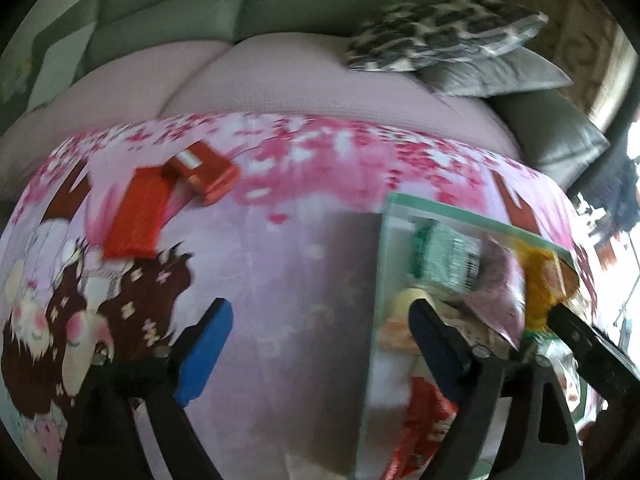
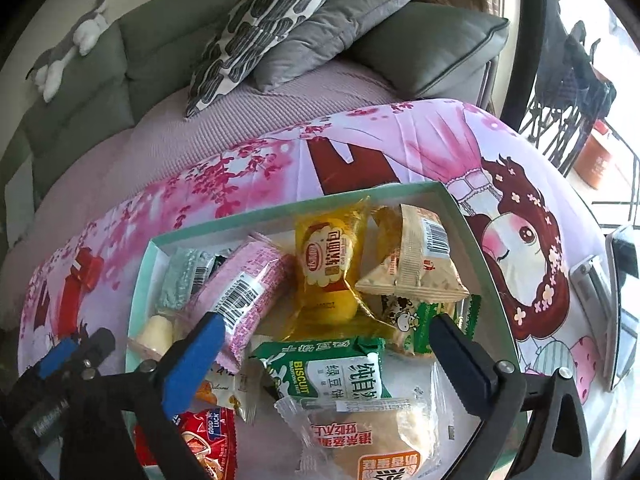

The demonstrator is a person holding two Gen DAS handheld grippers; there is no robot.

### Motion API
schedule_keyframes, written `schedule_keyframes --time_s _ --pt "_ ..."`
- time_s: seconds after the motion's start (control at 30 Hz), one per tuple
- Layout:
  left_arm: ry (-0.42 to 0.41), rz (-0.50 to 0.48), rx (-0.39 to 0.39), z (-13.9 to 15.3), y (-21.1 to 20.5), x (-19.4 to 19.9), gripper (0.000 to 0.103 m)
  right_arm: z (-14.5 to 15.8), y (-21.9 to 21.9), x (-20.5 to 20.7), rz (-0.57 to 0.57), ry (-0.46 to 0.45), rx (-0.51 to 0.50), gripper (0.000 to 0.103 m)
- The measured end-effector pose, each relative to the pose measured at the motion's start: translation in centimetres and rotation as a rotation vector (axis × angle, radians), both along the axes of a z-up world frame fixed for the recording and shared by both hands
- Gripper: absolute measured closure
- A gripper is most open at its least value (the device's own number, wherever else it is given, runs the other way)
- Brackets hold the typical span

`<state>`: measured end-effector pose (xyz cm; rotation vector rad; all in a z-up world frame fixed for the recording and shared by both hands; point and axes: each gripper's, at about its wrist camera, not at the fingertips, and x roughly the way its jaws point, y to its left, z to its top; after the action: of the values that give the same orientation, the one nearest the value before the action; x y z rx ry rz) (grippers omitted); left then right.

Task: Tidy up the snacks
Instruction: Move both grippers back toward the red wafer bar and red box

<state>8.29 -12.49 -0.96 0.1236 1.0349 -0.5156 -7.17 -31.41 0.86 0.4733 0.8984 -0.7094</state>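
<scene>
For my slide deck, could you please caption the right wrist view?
Open right gripper poised over a green box of wrapped snacks on a pink cartoon cloth.

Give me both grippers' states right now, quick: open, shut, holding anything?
Left gripper: open, nothing between its fingers, over the tablecloth beside the snack box.
Right gripper: open, holding nothing, above the green biscuit pack in the box.

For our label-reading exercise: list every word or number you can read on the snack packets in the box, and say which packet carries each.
"BISCUIT" and smaller "TRADITIONAL TASTE": green packet, with Chinese characters.
"GOOD LUCK": red packet.
Yellow packet: Chinese characters only, upside down.
Clear bun wrapper: Chinese characters only, upside down.
Barcode digits on the pink packet and beige packet: too small.
Left wrist view: all blurred.
</scene>
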Motion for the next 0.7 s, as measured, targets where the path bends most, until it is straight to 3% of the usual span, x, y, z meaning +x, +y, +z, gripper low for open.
schedule_keyframes --time_s 0.4,0.7 --pt "-0.020 0.195 -0.011 0.1 5.6 3.4 0.002 0.8 2.6 1.6 0.096 -0.015 -0.022 0.000" --pt "-0.030 0.352 -0.025 0.5 10.9 5.9 0.002 0.8 5.2 3.0 0.170 -0.017 -0.033 0.000"
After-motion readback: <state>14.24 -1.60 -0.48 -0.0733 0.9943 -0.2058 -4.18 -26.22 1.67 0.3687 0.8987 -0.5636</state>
